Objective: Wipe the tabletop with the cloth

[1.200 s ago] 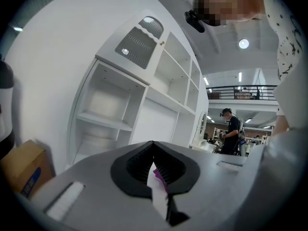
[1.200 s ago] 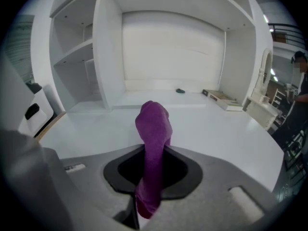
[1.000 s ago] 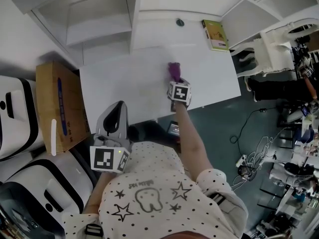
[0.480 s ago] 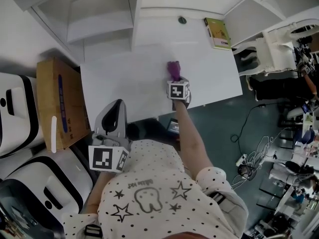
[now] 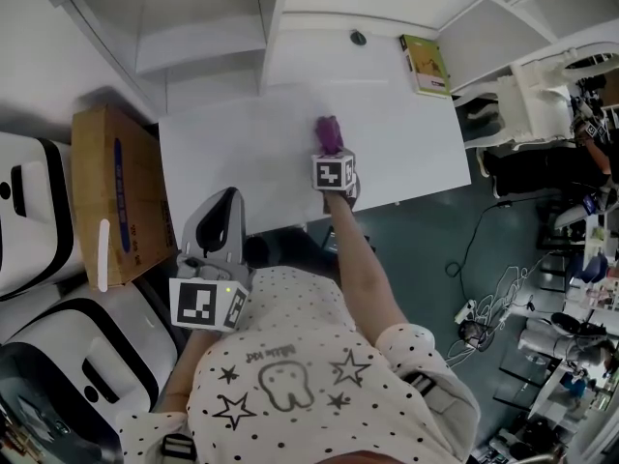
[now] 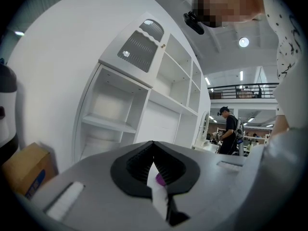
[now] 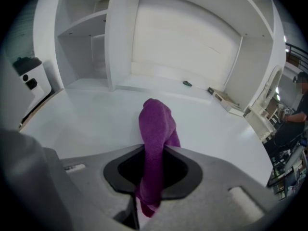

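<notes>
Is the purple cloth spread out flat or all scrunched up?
Scrunched up: the cloth is bunched into a narrow wad, pinched between the jaws of the right gripper.

In the head view, the right gripper [image 5: 331,153] had its jaws and the near end of the purple cloth [image 5: 329,131] covered by its marker cube. A small dark object [image 5: 358,38] at the back of the tabletop [image 5: 232,153] was too small to identify, and print on the green booklet [image 5: 427,65] was unreadable.

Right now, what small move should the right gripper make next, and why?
Probably slide the right gripper sideways across the tabletop, cloth pressed down: its jaws are clamped on the purple cloth, and bare white surface lies on both sides.
</notes>
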`<act>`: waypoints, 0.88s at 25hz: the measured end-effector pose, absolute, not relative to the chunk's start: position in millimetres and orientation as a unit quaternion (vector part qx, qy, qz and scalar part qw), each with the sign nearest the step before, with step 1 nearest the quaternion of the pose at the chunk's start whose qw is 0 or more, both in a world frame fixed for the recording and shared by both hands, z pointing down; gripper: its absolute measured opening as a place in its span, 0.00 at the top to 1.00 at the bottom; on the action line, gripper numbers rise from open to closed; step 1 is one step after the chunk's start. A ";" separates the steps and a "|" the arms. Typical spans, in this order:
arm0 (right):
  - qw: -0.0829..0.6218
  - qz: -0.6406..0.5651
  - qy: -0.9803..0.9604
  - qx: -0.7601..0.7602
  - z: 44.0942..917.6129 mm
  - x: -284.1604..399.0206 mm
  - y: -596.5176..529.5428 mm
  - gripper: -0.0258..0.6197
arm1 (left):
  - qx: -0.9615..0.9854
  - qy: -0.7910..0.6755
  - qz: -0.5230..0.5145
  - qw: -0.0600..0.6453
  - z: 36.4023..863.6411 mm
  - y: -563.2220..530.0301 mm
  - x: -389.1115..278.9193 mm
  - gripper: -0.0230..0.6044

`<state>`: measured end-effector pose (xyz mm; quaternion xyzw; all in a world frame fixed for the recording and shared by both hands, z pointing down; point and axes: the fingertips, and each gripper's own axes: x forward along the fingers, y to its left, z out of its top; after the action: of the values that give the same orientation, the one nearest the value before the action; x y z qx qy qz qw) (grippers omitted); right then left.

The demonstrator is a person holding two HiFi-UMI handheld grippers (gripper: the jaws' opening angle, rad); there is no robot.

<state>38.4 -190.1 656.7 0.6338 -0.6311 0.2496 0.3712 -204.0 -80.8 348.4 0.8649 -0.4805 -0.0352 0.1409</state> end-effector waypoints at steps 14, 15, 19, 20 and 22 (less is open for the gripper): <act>0.369 0.229 -0.650 0.624 657.9 -13.5 -184.5 0.86 | 0.865 -0.481 -0.033 0.141 351.8 -76.4 -211.8 0.97; 0.370 0.227 -0.652 0.622 658.3 -16.3 -183.7 0.86 | 0.864 -0.481 -0.033 0.142 352.1 -76.1 -212.0 0.97; 0.375 0.218 -0.657 0.617 658.8 -26.0 -181.1 0.86 | 0.864 -0.482 -0.033 0.143 352.7 -74.8 -213.3 0.97; 0.375 0.216 -0.658 0.617 658.5 -28.6 -180.9 0.86 | 0.864 -0.482 -0.033 0.143 352.5 -74.3 -213.6 0.97; 0.376 0.212 -0.659 0.616 657.8 -33.9 -179.9 0.86 | 0.864 -0.482 -0.032 0.143 351.9 -73.1 -214.4 0.97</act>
<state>-33.9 -179.9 657.8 0.6161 -0.6585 0.2122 0.3765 -214.4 -73.1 351.9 0.8637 -0.4824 -0.0321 0.1427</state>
